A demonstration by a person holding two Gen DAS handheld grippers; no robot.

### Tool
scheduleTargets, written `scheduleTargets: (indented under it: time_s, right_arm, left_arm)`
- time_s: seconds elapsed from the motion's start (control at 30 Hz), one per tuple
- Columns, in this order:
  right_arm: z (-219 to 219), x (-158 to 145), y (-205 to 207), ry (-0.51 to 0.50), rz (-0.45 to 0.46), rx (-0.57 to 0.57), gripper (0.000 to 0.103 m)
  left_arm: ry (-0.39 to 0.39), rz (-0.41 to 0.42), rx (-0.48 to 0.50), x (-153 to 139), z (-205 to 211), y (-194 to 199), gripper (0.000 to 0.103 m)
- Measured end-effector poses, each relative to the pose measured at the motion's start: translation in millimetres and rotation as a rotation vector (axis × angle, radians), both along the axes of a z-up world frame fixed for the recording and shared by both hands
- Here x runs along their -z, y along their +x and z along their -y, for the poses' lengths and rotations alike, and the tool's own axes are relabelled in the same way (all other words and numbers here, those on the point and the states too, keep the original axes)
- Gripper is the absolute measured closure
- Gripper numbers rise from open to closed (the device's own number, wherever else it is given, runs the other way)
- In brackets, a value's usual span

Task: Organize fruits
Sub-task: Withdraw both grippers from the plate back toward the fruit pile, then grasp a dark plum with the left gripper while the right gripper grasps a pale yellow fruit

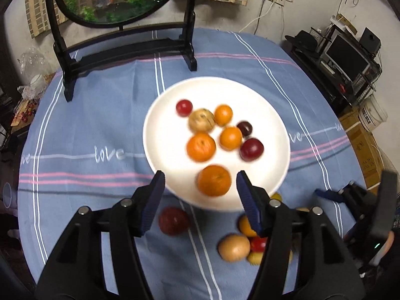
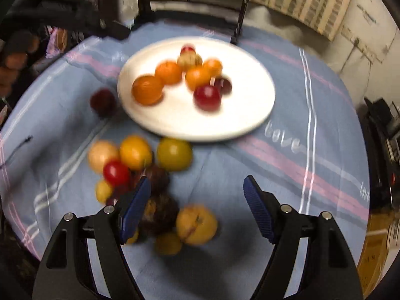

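Observation:
A white plate (image 1: 162, 130) on the blue tablecloth holds several fruits: oranges, red and dark plums, a tan fruit. My left gripper (image 1: 200, 177) is open above the plate's near edge, with an orange (image 1: 214, 180) lying on the plate between its fingers. A red apple (image 1: 173, 220) and a cluster of loose fruit (image 1: 235, 247) lie on the cloth below the plate. My right gripper (image 2: 196, 187) is open and empty above the cloth, beside a pile of loose fruit (image 2: 135, 152). The plate shows in the right wrist view too (image 2: 250, 115), and a yellow fruit (image 2: 196, 225) lies near the fingers.
A black wooden stand (image 1: 125, 47) with a round goldfish panel stands at the table's far side. A yellow-green fruit (image 2: 174, 154) sits just before the plate. A dark red fruit (image 2: 103, 102) lies left of the plate. Shelves with electronics (image 1: 345, 57) stand right of the table.

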State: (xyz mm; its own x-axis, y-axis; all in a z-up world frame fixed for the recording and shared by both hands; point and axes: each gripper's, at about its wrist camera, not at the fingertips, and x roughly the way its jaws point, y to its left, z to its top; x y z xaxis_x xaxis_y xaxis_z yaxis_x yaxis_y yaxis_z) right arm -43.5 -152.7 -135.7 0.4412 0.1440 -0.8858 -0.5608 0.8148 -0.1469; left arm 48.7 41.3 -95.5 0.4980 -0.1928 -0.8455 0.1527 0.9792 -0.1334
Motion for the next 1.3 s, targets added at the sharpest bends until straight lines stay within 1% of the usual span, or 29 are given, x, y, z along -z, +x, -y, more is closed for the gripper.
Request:
scheduleTargets:
  time_s: [0.03,0.07,0.1,0.17,0.2,0.23,0.3,0.33,0.37,0.4,0.43,0.47,0.5,0.57,0.63,0.7,0.73,0.77,0.8,0.87,0.93,1.0,1.07,1.1,1.13,1.17,1.2,1.27,1.3]
  right_arm:
    - [-5,2,-7,-0.003,-0.001,-0.01,0.026]
    - [-16,5,-18,0.011,-0.028,-0.056,0.026]
    - [-21,5,-23,0.018,-0.032,-0.076,0.026]
    - [-31,1,-33,0.029,-0.005,-0.103,0.026]
    - [-31,-2,-34,0.028,0.01,-0.094,0.026]
    - [-30,-3,-31,0.03,0.014,-0.082,0.026]
    - [-21,-3,-15,0.032,0.015,-0.021,0.026]
    - [-16,0,-5,0.016,0.01,0.006,0.026]
    - [-11,4,6,-0.022,0.019,0.043,0.027]
    - [-3,5,13,-0.032,0.029,0.076,0.025]
    - [3,3,16,-0.017,0.025,0.101,0.025]
    - [13,-3,19,-0.005,0.027,0.149,0.025]
    - [21,-9,17,0.036,0.019,0.157,0.025]
    - [30,-23,5,0.127,-0.013,0.129,0.024]
    - [26,-29,-15,0.174,-0.054,0.065,0.024]
    - [10,-29,-44,0.263,-0.168,-0.065,0.024]
    - [4,-27,-50,0.278,-0.199,-0.099,0.024]
    - [-9,-22,-62,0.279,-0.231,-0.158,0.024]
    - [-20,-16,-71,0.264,-0.24,-0.209,0.024]
    - [-39,-3,-80,0.231,-0.257,-0.257,0.023]
    - [-51,7,-79,0.24,-0.29,-0.248,0.023]
    - [-60,16,-73,0.222,-0.306,-0.232,0.023]
    - [-69,24,-65,0.22,-0.338,-0.208,0.027]
    - [-73,28,-64,0.202,-0.344,-0.205,0.035]
    - [-76,31,-64,0.181,-0.343,-0.209,0.048]
    - [-80,36,-66,0.15,-0.348,-0.218,0.055]
    - [-81,39,-68,0.148,-0.365,-0.23,0.063]
    - [-80,37,-75,0.129,-0.355,-0.253,0.063]
    - [-77,33,-76,0.136,-0.354,-0.251,0.064]
  left_arm:
    - [-0.004,-0.002,-0.001,1,0,-4,0.042]
    - [-0.005,-0.004,-0.006,1,0,-9,0.042]
    - [-0.008,-0.005,-0.012,1,-1,-14,0.042]
    - [-0.016,-0.007,-0.022,1,-3,-22,0.042]
    - [-0.015,-0.005,-0.024,0,-4,-25,0.042]
    - [-0.014,-0.002,-0.027,-2,-6,-28,0.041]
    - [-0.012,0.006,-0.037,-5,-10,-34,0.04]
    - [-0.011,0.008,-0.042,-6,-12,-37,0.039]
    - [-0.008,0.008,-0.045,-7,-13,-38,0.039]
    - [-0.005,0.007,-0.048,-6,-15,-41,0.039]
    - [-0.004,0.005,-0.05,-6,-17,-45,0.039]
    - [-0.002,0.006,-0.05,-6,-18,-48,0.039]
    - [0.001,0.006,-0.053,-5,-20,-53,0.038]
    - [-0.004,-0.001,-0.062,-3,-25,-59,0.038]
    - [-0.011,-0.009,-0.073,0,-32,-65,0.037]
    - [-0.008,-0.021,-0.093,3,-40,-70,0.036]
    - [-0.012,-0.031,-0.103,6,-44,-73,0.036]
    - [-0.013,-0.037,-0.11,7,-46,-74,0.036]
    - [-0.012,-0.045,-0.116,9,-48,-77,0.036]
    - [-0.006,-0.052,-0.12,12,-51,-82,0.036]
    - [-0.003,-0.056,-0.116,13,-51,-88,0.035]
    - [0.007,-0.058,-0.119,14,-53,-95,0.034]
    - [0.007,-0.062,-0.13,15,-56,-100,0.033]
    - [0.008,-0.065,-0.135,15,-58,-103,0.033]
    - [0.009,-0.067,-0.137,15,-59,-104,0.033]
    - [0.011,-0.072,-0.139,17,-60,-107,0.033]
    - [0.01,-0.074,-0.136,17,-60,-108,0.033]
    - [0.013,-0.082,-0.121,20,-56,-111,0.033]
    - [0.011,-0.085,-0.112,21,-53,-112,0.033]
